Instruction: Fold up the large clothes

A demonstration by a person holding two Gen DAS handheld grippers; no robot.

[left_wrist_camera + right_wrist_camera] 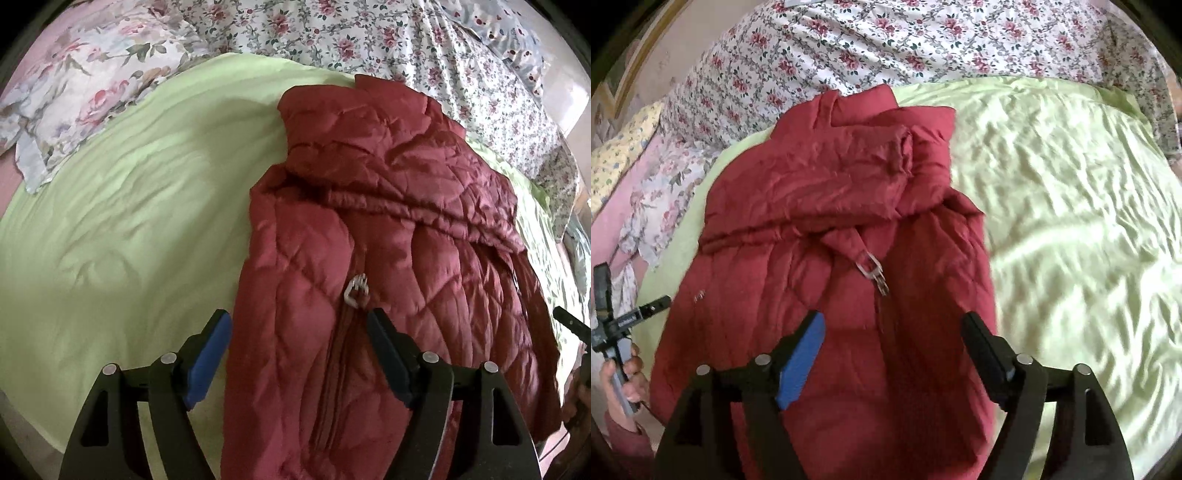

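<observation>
Red jacket point(388, 258), hem cut off below

Left gripper point(297, 328) sits at the lower centre of its frame, jaws spread wide, nothing between them. Right gripper point(892, 330) is likewise spread wide and empty at lower centre. The person's left hand point(622, 380) grips its handle at the lower left edge of the right wrist view.

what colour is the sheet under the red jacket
Plain light green sheet, with the quilted red jacket lying on it; the right wrist view shows it best.
</observation>
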